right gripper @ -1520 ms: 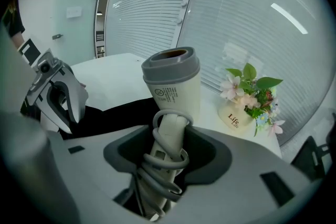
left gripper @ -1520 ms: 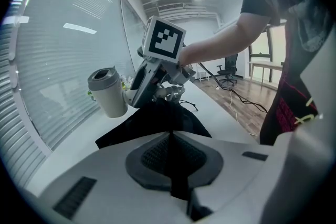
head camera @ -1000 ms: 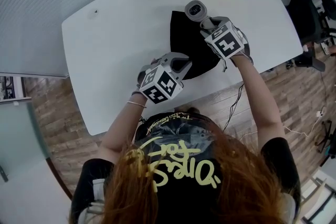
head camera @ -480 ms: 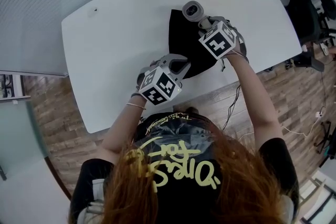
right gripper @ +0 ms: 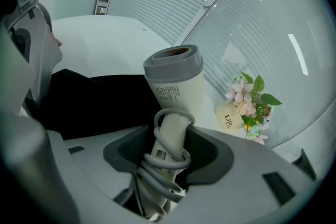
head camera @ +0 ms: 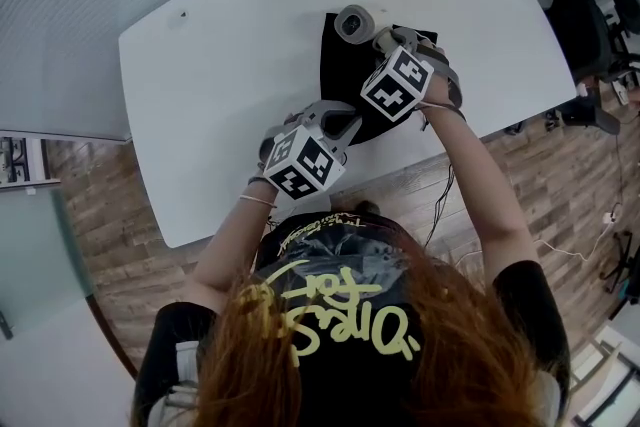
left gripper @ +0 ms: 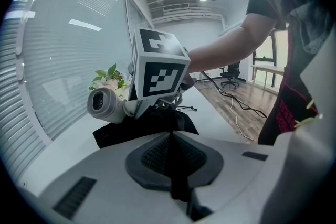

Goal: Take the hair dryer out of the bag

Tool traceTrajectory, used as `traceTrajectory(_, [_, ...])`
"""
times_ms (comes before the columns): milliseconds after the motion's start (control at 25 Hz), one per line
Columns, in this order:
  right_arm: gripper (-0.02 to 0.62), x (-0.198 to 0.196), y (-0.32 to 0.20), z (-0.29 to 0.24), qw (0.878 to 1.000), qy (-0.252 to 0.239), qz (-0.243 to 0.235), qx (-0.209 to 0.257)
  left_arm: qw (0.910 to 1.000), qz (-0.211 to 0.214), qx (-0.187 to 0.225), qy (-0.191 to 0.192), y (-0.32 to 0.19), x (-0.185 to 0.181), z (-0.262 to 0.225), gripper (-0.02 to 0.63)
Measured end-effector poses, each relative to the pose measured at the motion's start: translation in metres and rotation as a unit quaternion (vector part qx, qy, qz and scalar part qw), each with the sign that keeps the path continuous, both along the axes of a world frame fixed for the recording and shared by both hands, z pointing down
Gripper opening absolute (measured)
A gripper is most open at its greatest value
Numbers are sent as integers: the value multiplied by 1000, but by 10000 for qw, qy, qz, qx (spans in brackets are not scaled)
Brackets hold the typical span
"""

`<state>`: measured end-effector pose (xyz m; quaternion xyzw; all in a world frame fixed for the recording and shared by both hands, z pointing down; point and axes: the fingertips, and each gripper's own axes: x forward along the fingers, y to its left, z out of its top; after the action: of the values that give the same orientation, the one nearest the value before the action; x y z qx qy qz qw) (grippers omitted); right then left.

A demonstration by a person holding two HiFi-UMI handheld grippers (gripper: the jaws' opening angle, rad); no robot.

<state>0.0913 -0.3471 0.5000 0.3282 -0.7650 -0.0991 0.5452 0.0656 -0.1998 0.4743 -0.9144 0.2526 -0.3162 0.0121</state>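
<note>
Black bag (head camera: 345,80) lies flat by the near edge of the white surface (head camera: 200,75) in our head view, and the grey hair dryer (head camera: 352,22) pokes out past the bag's far corner, barrel lifted off the fabric. Our right gripper (head camera: 385,43) reaches across the bag, forearm stretched, wrist pitched down. Our left gripper (head camera: 338,122) sits low at the bag's near edge.

Left gripper view now: jaws pressed together, with a thin fold of black fabric apparently nipped between them, pinning the soft bag down.

Right gripper view: jaws partly spread and clamped on the dryer's handle (right gripper: 173,131), right over the wound cord (right gripper: 165,160).

We judge the dryer to be rigid, smooth plastic, top-heavy at the barrel. The handle is the sensible hold, though those cord loops could shift under the pads. The limp bag may drag along.
</note>
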Motion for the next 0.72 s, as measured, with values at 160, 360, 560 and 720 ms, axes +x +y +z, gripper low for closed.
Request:
traceTrajectory(160, [221, -3, 2, 3, 9999, 136, -43, 76, 9998, -5, 177, -124, 4, -1, -1, 9])
traceTrajectory(360, [221, -6, 4, 5, 9969, 612, -198, 444, 9981, -122, 554, -257, 7, -2, -1, 12])
traceTrajectory(560, [221, -11, 9, 9, 9925, 960, -381, 653, 9949, -232, 885, -421, 14, -7, 3, 18])
traceTrajectory(720, [221, -14, 12, 12, 9886, 1174, -509, 796, 9946, -355, 881, -409, 16, -12, 5, 21])
